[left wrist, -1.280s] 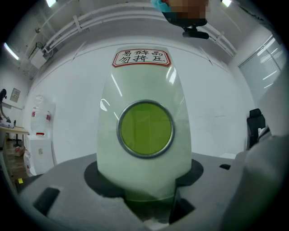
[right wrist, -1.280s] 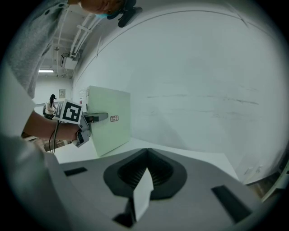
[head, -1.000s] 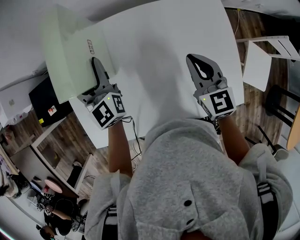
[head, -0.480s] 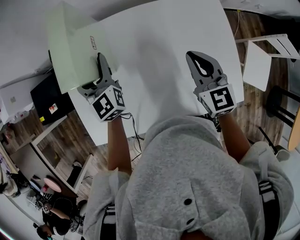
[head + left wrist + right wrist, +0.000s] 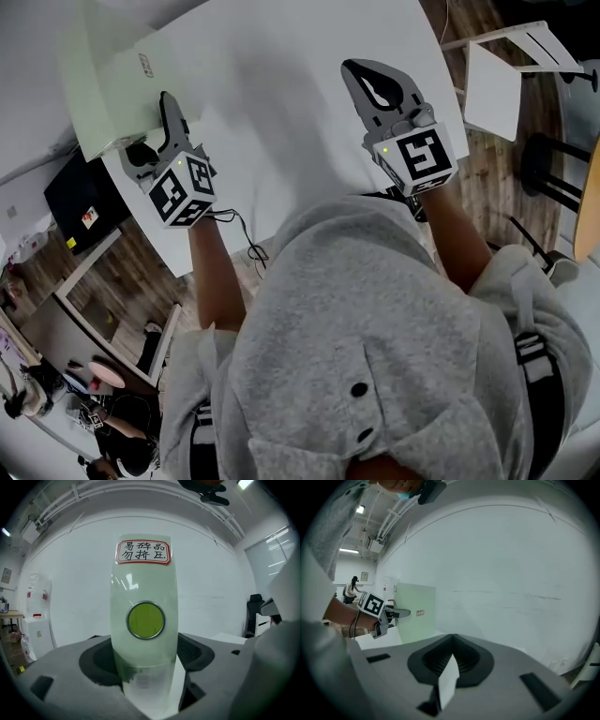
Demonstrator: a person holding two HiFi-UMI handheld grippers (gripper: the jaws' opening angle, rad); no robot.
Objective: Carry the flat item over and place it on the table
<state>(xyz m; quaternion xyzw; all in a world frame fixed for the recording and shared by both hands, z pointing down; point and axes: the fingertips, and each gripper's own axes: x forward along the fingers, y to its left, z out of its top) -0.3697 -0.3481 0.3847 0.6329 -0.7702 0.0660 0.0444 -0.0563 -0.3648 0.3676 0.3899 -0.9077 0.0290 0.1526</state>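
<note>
The panel (image 5: 103, 89) sits straight ahead between our left fingers (image 5: 172, 120), which have just been spreading wide; our right fingers (image 5: 406, 94), pressed together, are well apart from it.

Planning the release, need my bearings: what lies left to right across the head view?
Pale green flat panel → left gripper (jaws just been opening, panel between them) → right gripper → white board at far right.
</note>
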